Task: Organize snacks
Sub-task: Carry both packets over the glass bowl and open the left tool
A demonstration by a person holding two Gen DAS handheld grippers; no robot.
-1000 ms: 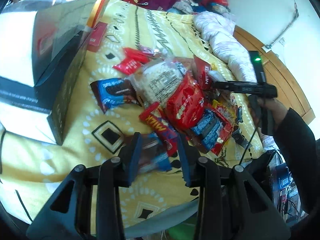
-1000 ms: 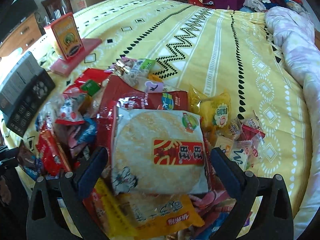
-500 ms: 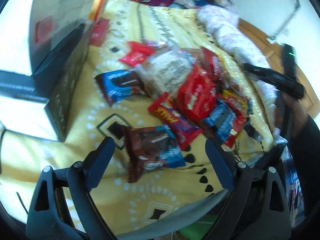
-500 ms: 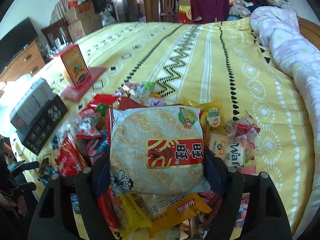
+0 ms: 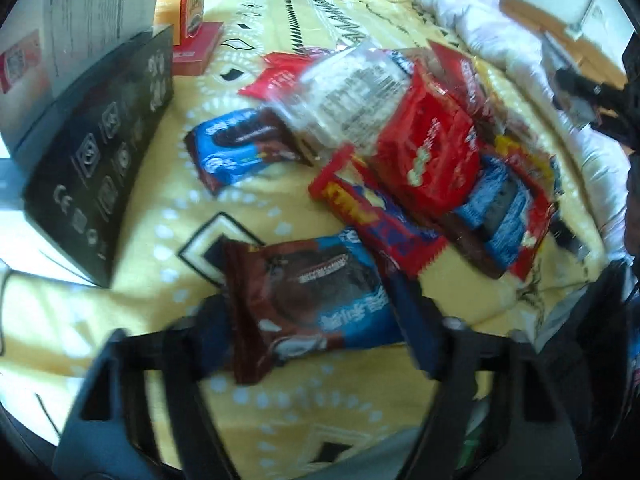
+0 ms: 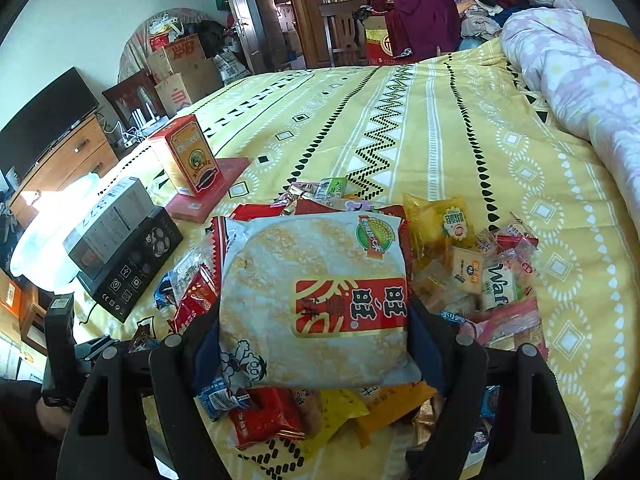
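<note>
Left to right across the bed (image 6: 440,128): a black box (image 5: 100,168) stands at the left edge with an orange carton (image 6: 186,156) on a red flat box behind it, all apart from the snacks. Next comes the left gripper (image 5: 320,320), its jaws closing around a brown-and-blue cookie pack (image 5: 308,292) that lies flat on the cover; the picture is blurred, so contact of the pads with the wrapper cannot be confirmed. Beyond it the pile (image 5: 420,152) remains one mixed heap of red, blue and clear wrappers overlapping each other. Further right, the right gripper (image 6: 314,332) pinches a large rice-cracker bag (image 6: 316,300) by its two side edges, held above the heap. To the right of the bag lie small wafer packets (image 6: 496,284) and a yellow pack, loose and unsorted. Assessment: the task appears early; no grouped rows or filled container are visible, and nearly every item is left to sort. The cracker bag is pale, square, puffed and intact, with a red label panel and a cartoon figure at its lower corner. The cookie pack looks sealed and slightly crumpled.
</note>
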